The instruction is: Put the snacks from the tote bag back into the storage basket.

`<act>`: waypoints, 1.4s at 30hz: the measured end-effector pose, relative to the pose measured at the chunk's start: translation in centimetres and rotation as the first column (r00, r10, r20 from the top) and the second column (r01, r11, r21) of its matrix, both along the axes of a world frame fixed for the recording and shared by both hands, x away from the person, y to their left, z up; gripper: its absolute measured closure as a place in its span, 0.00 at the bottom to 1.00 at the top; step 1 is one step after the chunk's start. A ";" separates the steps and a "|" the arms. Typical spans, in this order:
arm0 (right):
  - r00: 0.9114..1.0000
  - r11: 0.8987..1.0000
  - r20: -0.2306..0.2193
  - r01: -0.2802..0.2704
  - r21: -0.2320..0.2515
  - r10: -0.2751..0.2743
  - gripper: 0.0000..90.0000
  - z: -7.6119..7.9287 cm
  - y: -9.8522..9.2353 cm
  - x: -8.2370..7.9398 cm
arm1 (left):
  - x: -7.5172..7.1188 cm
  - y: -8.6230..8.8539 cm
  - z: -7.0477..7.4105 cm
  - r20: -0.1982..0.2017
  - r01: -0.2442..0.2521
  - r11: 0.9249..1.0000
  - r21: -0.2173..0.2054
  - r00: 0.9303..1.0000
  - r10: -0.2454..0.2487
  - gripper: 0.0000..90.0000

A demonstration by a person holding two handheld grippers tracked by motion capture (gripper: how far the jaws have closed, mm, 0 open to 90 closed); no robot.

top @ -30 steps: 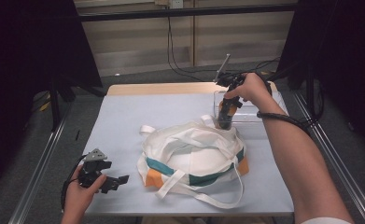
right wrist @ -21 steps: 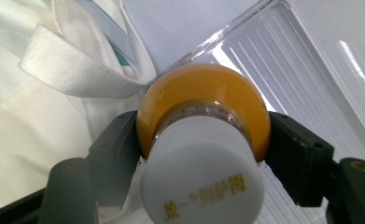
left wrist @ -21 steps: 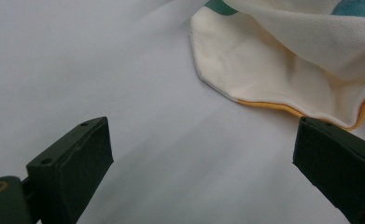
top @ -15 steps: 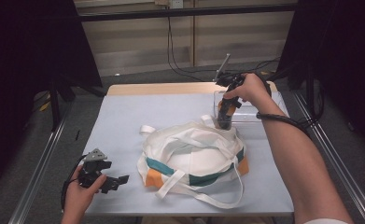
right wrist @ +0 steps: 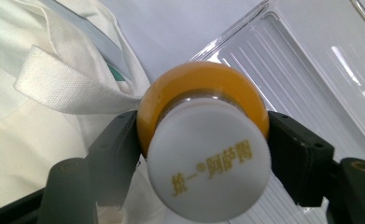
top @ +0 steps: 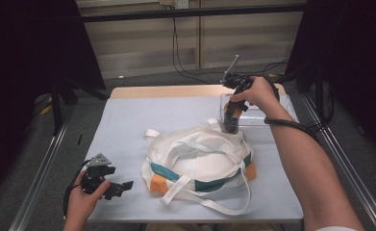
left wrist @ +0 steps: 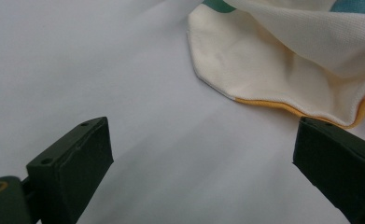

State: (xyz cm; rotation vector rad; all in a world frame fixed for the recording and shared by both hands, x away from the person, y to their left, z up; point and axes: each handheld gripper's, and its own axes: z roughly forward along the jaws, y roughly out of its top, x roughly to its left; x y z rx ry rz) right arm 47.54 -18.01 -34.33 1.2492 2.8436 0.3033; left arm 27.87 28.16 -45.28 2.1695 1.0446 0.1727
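Cream tote bag [top: 200, 161] with teal and orange bands and white straps; bottle [right wrist: 203, 135] with orange body and white cap lettered in gold; pale blue-grey desk [top: 142, 115]; clear tray [right wrist: 311, 70].

White bottle cap [right wrist: 209, 161], right gripper view: gold printed Chinese characters, readable as 统一 followed by a small ® mark and 阿萨姆, running slantwise across the flat top. No other legible text, number or sign elsewhere.

A recording lab: black curtains [top: 27, 72] flank the table [top: 128, 120], metal rails [top: 36, 173] alongside, cables [top: 181, 53] hanging behind.
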 end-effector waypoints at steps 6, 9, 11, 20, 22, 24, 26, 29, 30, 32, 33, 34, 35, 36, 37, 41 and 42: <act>1.000 0.999 -0.001 0.023 0.022 -0.023 0.31 0.1 -0.2 0.0 | 0.0 0.0 0.0 -0.001 0.004 1.000 0.010 1.000 -0.004 0.05; 0.999 0.999 -0.005 0.036 0.033 -0.036 0.30 0.2 -0.2 -0.1 | 0.0 0.0 0.0 -0.005 0.004 1.000 0.013 1.000 -0.004 0.05; 0.999 0.998 -0.004 0.037 0.041 -0.037 0.29 0.2 -0.3 -0.1 | 0.0 0.0 0.0 -0.001 0.009 1.000 0.013 1.000 -0.009 0.05; 0.999 0.999 -0.008 0.038 0.037 -0.038 0.24 0.4 -0.3 -0.4 | 0.0 0.0 0.0 0.001 0.001 1.000 0.016 1.000 -0.001 0.05; 0.999 0.998 -0.018 0.052 0.025 -0.052 0.21 0.5 -0.3 -0.5 | 0.0 0.0 0.0 0.004 0.002 1.000 0.009 1.000 -0.002 0.05; 0.998 0.998 -0.033 0.059 0.022 -0.058 0.20 0.5 -0.3 -0.6 | 0.0 0.0 0.0 0.002 0.002 1.000 0.011 1.000 -0.002 0.05; 0.998 0.998 -0.023 0.057 0.020 -0.056 0.20 0.6 -0.4 -0.7 | 0.0 -0.1 0.1 0.001 -0.001 1.000 0.015 1.000 0.001 0.05; 0.998 0.998 -0.026 0.062 0.027 -0.062 0.19 0.7 -0.6 -0.9 | -0.1 -0.1 0.1 0.001 0.002 1.000 0.013 1.000 -0.002 0.05; 0.998 0.998 -0.024 0.059 0.027 -0.059 0.19 0.8 -0.6 -0.9 | -0.1 -0.1 0.1 0.001 0.001 1.000 0.013 1.000 -0.001 0.05; 0.998 0.998 -0.023 0.061 0.027 -0.061 0.18 0.8 -0.7 -1.0 | -0.1 -0.1 0.1 0.001 0.001 1.000 0.013 1.000 -0.001 0.05; 0.998 0.998 -0.024 0.063 0.027 -0.062 0.18 0.9 -0.7 -1.1 | 0.0 -0.1 0.1 0.001 0.001 1.000 0.014 1.000 -0.001 0.05; 0.998 0.998 -0.021 0.059 0.028 -0.059 0.18 0.8 -0.8 -1.1 | -0.1 -0.1 0.1 0.002 0.001 1.000 0.014 1.000 -0.001 0.05; 0.998 0.998 -0.024 0.061 0.030 -0.061 0.18 0.8 -0.8 -1.2 | -0.1 -0.1 0.1 0.002 0.001 1.000 0.013 1.000 -0.001 0.05; 0.997 0.997 -0.027 0.066 0.029 -0.065 0.17 0.8 -0.9 -1.4 | -0.1 -0.2 0.1 0.002 0.002 1.000 0.013 1.000 -0.002 0.05; 0.997 0.997 -0.027 0.066 0.029 -0.065 0.17 0.8 -0.9 -1.4 | -0.1 -0.2 0.1 0.001 0.004 1.000 0.012 1.000 -0.004 0.05; 0.998 0.997 -0.026 0.064 0.031 -0.063 0.16 0.8 -1.1 -1.6 | 0.0 -0.2 0.1 -0.002 0.004 1.000 0.007 1.000 -0.004 0.05; 0.998 0.998 -0.030 0.061 0.028 -0.060 0.15 0.8 -1.1 -1.7 | 0.0 -0.2 0.1 -0.003 0.006 1.000 0.008 1.000 -0.006 0.05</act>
